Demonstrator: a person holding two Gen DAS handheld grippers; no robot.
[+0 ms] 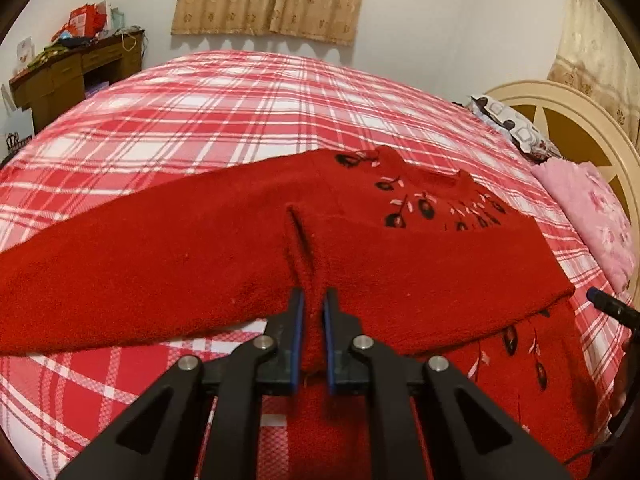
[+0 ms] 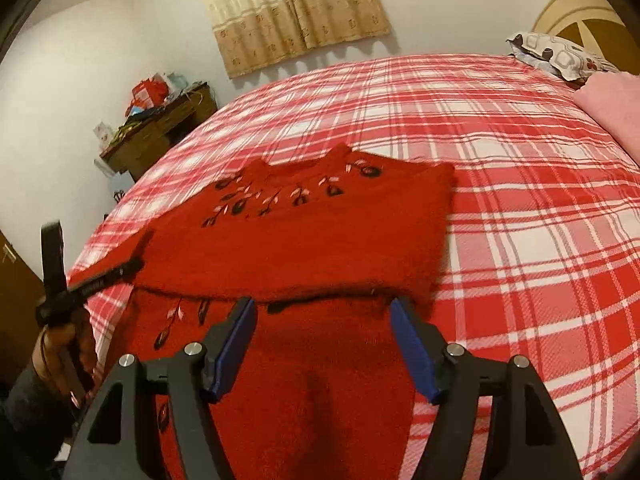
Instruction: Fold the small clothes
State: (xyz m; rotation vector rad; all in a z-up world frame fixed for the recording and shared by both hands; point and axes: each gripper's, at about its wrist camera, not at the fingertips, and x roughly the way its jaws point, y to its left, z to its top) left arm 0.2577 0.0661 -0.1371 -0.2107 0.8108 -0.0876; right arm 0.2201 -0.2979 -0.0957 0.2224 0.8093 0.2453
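On a bed (image 1: 200,128) covered in red-and-white plaid, I work a red sweater (image 1: 192,256) with flower embroidery through a fold, a tool in each hand. My left tool (image 1: 312,304) has its blue pads nearly together, pinching a raised ridge of the knit near the middle of the garment; the fabric runs up between the two pads and puckers just ahead of them. My right tool (image 2: 322,308) stands wide open over the near part of the sweater and has hold of nothing, its blue pads (image 2: 236,344) well apart on either side of the red cloth below. The sweater lies spread across the middle of the bed, neckline toward the far side, one sleeve stretched out flat to the left in the left wrist view, and what looks like an upper layer already lying across the lower body. I judge this to be the middle of the job: one fold looks laid, and the left sleeve is not yet brought in. The next move, as I read it, calls for carrying the pinched cloth across to the body without dragging the layers beneath, while the open right tool pins or takes the near edge. A pink blanket (image 1: 592,216) and a patterned pillow (image 1: 508,124) lie by the headboard (image 1: 560,108), clear of the work.
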